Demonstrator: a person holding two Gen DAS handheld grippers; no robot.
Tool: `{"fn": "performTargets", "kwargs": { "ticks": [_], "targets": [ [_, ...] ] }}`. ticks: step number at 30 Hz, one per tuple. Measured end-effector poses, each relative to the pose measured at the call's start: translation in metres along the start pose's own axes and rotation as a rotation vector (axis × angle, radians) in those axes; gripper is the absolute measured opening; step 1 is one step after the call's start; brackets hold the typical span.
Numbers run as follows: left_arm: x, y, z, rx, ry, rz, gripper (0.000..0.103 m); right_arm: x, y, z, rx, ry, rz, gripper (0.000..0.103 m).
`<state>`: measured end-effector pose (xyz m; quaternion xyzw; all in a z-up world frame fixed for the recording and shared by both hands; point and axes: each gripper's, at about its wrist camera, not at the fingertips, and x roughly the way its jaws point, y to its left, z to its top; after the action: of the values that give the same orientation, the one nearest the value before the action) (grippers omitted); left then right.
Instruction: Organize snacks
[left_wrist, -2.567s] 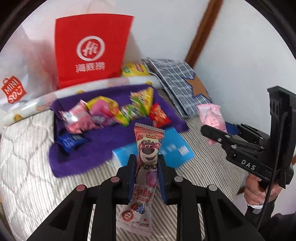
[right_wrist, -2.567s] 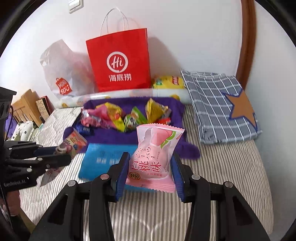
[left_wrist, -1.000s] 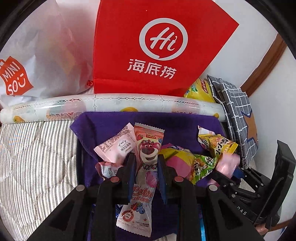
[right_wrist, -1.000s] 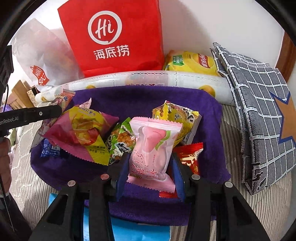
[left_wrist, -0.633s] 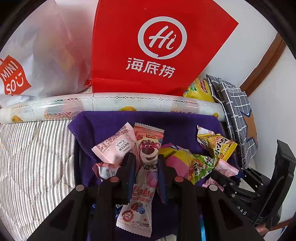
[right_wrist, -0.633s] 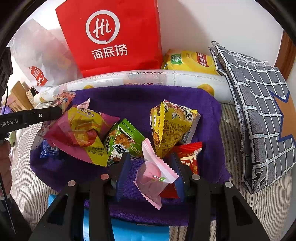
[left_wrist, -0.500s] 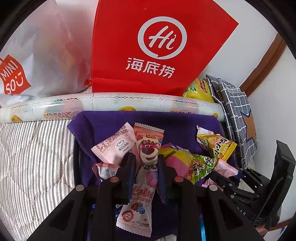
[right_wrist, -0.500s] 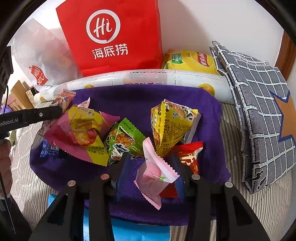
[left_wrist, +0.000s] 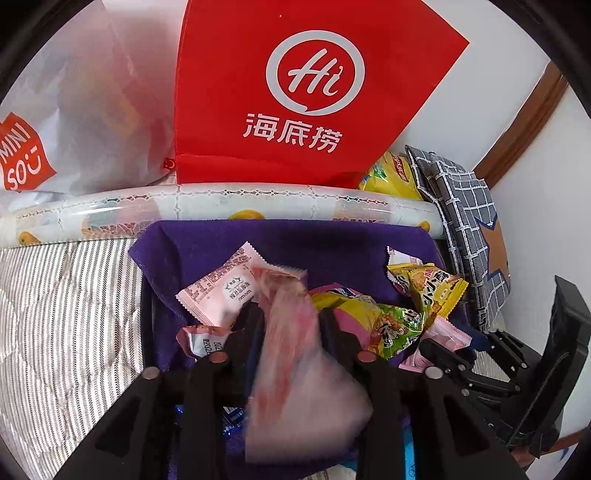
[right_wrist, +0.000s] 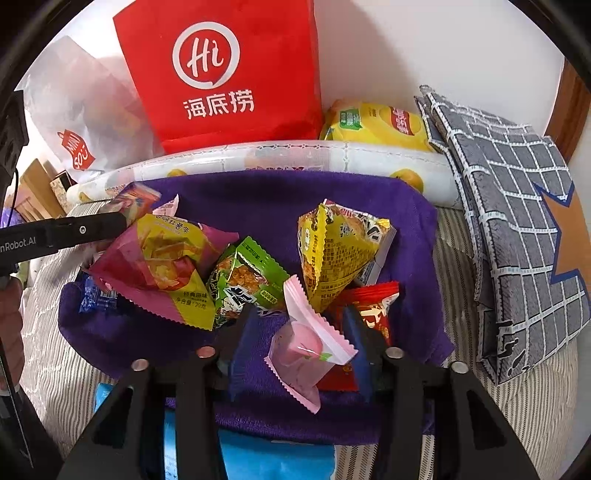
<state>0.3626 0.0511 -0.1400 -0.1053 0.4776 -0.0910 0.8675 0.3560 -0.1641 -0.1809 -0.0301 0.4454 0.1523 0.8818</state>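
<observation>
Snacks lie on a plush purple towel spread over the striped bed. At its near edge, the right gripper is opening, its jaws apart around a loose pink packet tipped on edge, long axis slanting. The left gripper is also opening; a blurred pink wrapper sits between its jaws, long axis pointing away. Farther in lie crinkled foil bags: magenta-yellow, green, a yellow pyramid. Beyond the far edge stands a red bag.

White wall, brown wooden trim, striped quilted mattress.
</observation>
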Motion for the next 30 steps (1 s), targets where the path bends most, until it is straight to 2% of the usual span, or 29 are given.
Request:
{"fn": "performTargets", "kwargs": {
  "ticks": [5,9,13,21,30],
  "targets": [
    [-0.007,-0.003,0.0,0.011,-0.006,-0.003,0.043,-0.006,-0.001,0.0,0.018,-0.009,-0.008,0.053],
    [-0.017,-0.006,0.001,0.027,-0.022,0.013,0.059,-0.012,0.0,-0.001,0.034,-0.009,-0.012,0.053],
    [-0.028,-0.011,0.0,0.039,-0.035,0.027,0.067,-0.025,0.001,-0.002,0.048,-0.025,-0.023,0.053],
    [-0.045,-0.031,-0.009,0.085,-0.029,0.044,0.072,-0.055,0.004,-0.005,0.094,-0.052,-0.043,0.054],
    [-0.081,-0.051,-0.052,0.101,-0.037,0.063,0.072,-0.112,0.005,-0.023,0.134,-0.095,-0.084,0.055]
  ]
}}
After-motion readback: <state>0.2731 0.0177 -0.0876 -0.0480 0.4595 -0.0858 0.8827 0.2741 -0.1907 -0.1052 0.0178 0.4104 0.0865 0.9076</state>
